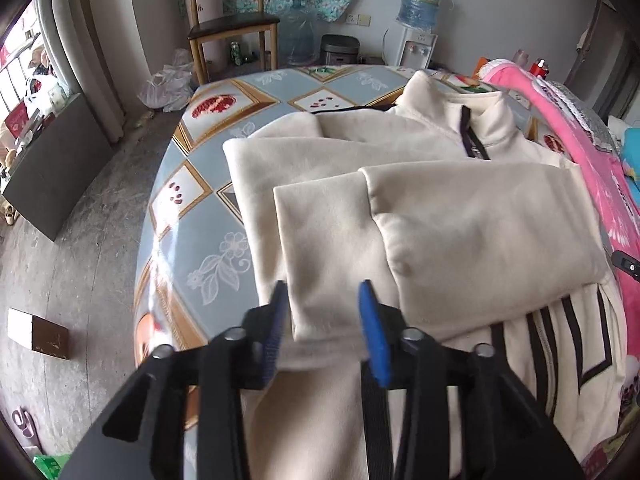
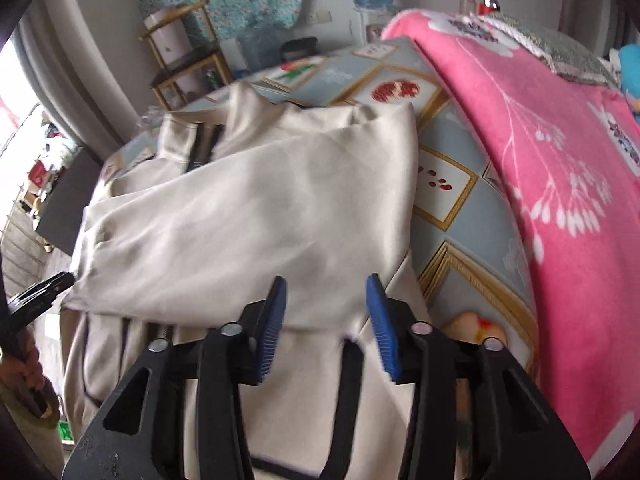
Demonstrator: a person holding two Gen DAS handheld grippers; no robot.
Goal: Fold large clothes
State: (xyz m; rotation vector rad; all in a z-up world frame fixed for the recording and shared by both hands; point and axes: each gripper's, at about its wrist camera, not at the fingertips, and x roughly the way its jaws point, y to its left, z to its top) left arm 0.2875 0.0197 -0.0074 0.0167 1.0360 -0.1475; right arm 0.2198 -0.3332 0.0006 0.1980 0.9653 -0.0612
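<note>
A cream jacket with black trim lies on the table's patterned cloth, collar at the far end. Both sleeves are folded across its body. My left gripper hangs open just above the near sleeve's cuff, its blue pads apart and off the fabric. In the right wrist view the same jacket fills the middle. My right gripper stands open over its right-hand fold, holding nothing. The left gripper's tip shows at that view's left edge, with a hand below it.
A pink blanket is heaped along the table's right side, close to the jacket. Beyond the table's far edge stand a wooden chair, a water dispenser and a large bottle. A small box lies on the floor at left.
</note>
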